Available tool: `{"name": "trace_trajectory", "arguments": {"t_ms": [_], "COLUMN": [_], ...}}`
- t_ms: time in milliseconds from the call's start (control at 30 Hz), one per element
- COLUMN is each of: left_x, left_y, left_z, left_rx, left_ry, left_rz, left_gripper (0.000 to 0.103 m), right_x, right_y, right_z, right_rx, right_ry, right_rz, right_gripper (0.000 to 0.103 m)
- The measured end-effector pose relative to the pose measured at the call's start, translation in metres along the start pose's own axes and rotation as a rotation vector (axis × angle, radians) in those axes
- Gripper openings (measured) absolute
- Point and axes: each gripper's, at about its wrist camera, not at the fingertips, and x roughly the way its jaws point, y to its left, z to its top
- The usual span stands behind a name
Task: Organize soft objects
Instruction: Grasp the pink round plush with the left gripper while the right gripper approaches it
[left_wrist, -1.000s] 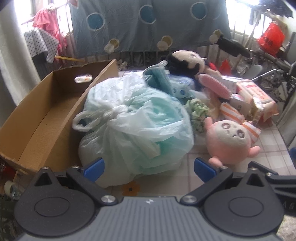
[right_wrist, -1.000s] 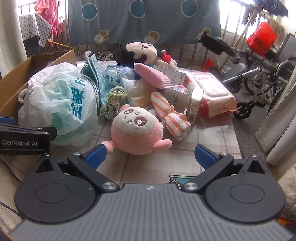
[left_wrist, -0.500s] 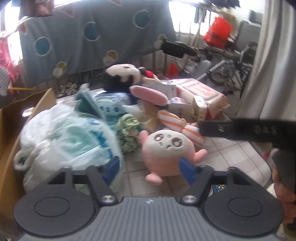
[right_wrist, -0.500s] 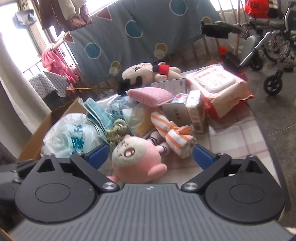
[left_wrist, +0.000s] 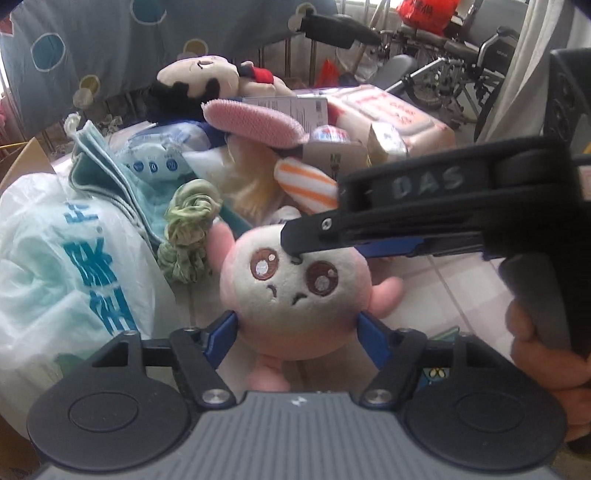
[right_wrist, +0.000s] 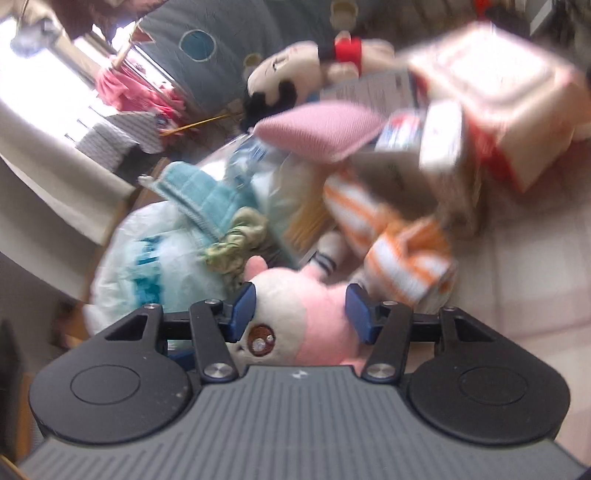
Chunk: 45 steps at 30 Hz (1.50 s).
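Observation:
A round pink plush toy (left_wrist: 295, 291) with a white face lies on the tiled tabletop (left_wrist: 436, 295). My left gripper (left_wrist: 297, 336) has its blue pads against both sides of the toy's lower body, and its jaws are opening slightly. From the right, a finger (left_wrist: 406, 199) of my right gripper reaches across the toy's forehead. In the right wrist view my right gripper (right_wrist: 300, 312) is closing, with the pink plush toy (right_wrist: 317, 295) filling the gap between its pads.
A knotted plastic bag (left_wrist: 74, 266), a teal towel (left_wrist: 107, 166) and a green scrunchie (left_wrist: 188, 225) lie left of the toy. Behind are an orange striped soft toy (left_wrist: 306, 184), a pink pad (left_wrist: 251, 122), a black-haired doll (left_wrist: 199, 77) and a wipes pack (left_wrist: 388, 114). A cardboard box (left_wrist: 26, 162) stands far left.
Both grippers have come down and in onto the pink plush toy, and their jaws have narrowed around it. The right gripper has rolled and now crosses the left wrist view.

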Motion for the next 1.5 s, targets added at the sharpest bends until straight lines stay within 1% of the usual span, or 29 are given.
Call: {"name": "trace_trajectory", "arguments": {"t_ms": [67,200,300,433,500,567,600,633,700,767,833,867,967,1000,1033,1067,1100,1167,1267,1400,1500], "left_x": [-0.004,-0.017,-0.029,-0.047,-0.055,-0.06,-0.061,-0.061,-0.054,-0.042,-0.032,-0.028,-0.019,-0.017,-0.016,-0.018,-0.021,-0.027,-0.03,-0.04,-0.045], "left_y": [-0.004,-0.007,-0.012,-0.017,-0.015,-0.013,-0.013,-0.013,-0.012,-0.011,-0.008,-0.005,0.001,0.003,0.004,0.003,0.002,0.0,0.004,0.006,0.009], "left_z": [-0.005,-0.02,-0.034,-0.047,-0.051,-0.052,-0.051,-0.05,-0.043,-0.033,-0.025,-0.023,-0.019,-0.019,-0.019,-0.02,-0.022,-0.024,-0.032,-0.038,-0.039], "left_rx": [0.028,0.053,0.075,0.112,0.111,0.11,0.114,0.114,0.102,0.084,0.065,0.051,-0.002,-0.021,-0.038,-0.045,-0.036,-0.025,-0.043,-0.043,-0.053], "left_ry": [-0.003,0.005,0.006,-0.016,-0.028,-0.052,-0.069,-0.082,-0.085,-0.057,-0.039,-0.031,0.003,0.016,0.029,0.028,0.017,0.02,0.025,0.011,0.0], "left_rz": [0.002,-0.041,-0.09,-0.137,-0.153,-0.156,-0.142,-0.116,-0.054,0.009,0.04,0.039,-0.032,-0.07,-0.103,-0.113,-0.118,-0.131,-0.162,-0.157,-0.135], "left_gripper": [0.073,0.081,0.086,0.086,0.087,0.091,0.097,0.099,0.099,0.099,0.099,0.099,0.097,0.096,0.096,0.097,0.097,0.097,0.096,0.096,0.096], "right_x": [-0.006,-0.014,-0.018,-0.023,-0.024,-0.024,-0.022,-0.021,-0.017,-0.015,-0.014,-0.014,-0.012,-0.011,-0.008,-0.006,-0.005,-0.006,-0.006,-0.003,-0.003], "right_y": [-0.001,-0.008,-0.012,-0.015,-0.015,-0.014,-0.014,-0.014,-0.015,-0.017,-0.017,-0.018,-0.021,-0.023,-0.025,-0.027,-0.028,-0.028,-0.028,-0.027,-0.028], "right_z": [-0.007,-0.021,-0.029,-0.037,-0.042,-0.044,-0.044,-0.044,-0.043,-0.04,-0.038,-0.038,-0.036,-0.036,-0.035,-0.036,-0.035,-0.034,-0.035,-0.038,-0.038], "right_rx": [0.013,0.057,0.08,0.111,0.112,0.11,0.109,0.108,0.11,0.117,0.116,0.114,0.12,0.129,0.142,0.156,0.155,0.152,0.144,0.129,0.116], "right_ry": [0.003,0.039,0.066,0.108,0.125,0.13,0.131,0.131,0.126,0.125,0.121,0.121,0.127,0.133,0.147,0.163,0.168,0.174,0.191,0.207,0.211], "right_rz": [0.014,0.06,0.088,0.123,0.131,0.131,0.127,0.121,0.117,0.12,0.119,0.119,0.131,0.142,0.163,0.178,0.17,0.177,0.183,0.202,0.209], "right_gripper": [0.055,0.056,0.059,0.068,0.068,0.069,0.068,0.068,0.069,0.069,0.07,0.07,0.07,0.07,0.07,0.07,0.07,0.07,0.07,0.069,0.069]}}
